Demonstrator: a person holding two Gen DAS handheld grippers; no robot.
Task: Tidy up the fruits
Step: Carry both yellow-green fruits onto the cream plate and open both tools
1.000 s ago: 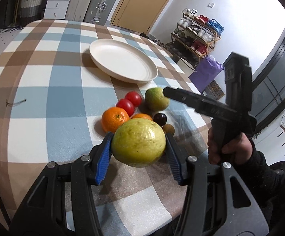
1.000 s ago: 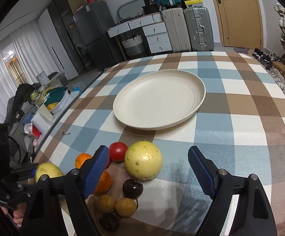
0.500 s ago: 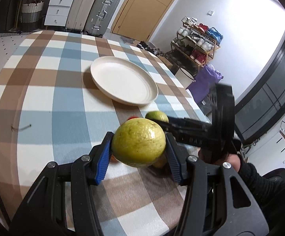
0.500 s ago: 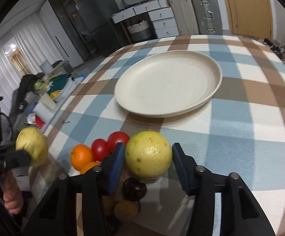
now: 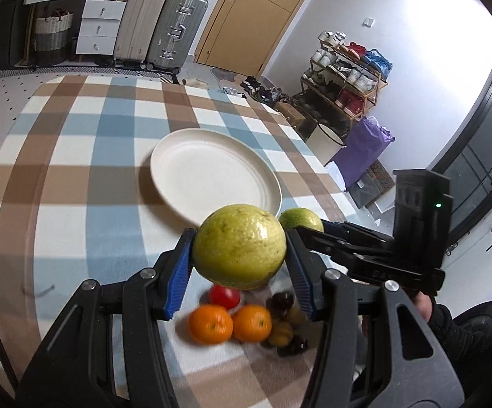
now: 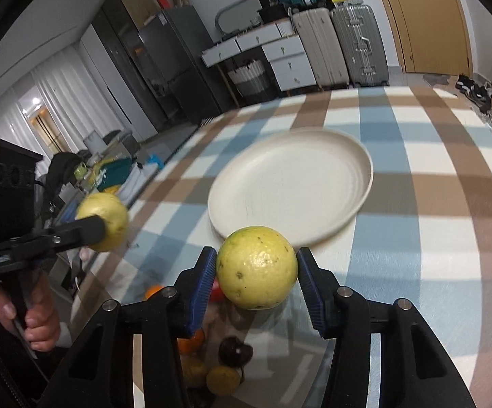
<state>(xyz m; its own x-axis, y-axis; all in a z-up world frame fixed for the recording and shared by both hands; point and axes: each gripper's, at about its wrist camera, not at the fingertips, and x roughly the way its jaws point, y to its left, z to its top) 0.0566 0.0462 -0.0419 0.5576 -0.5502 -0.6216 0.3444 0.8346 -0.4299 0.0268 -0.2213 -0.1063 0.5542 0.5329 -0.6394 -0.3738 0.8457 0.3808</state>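
Left wrist view: our left tool clamps a round yellow-green guava above the checked bench, with the cream round plate beyond. Rightward, our right tool grips a second yellow guava clear of the bench, nearer the plate.

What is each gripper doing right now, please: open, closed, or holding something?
Left gripper: closed on a yellow-green fruit, lifted above the table.
Right gripper: closed on another yellow-green fruit, also lifted.
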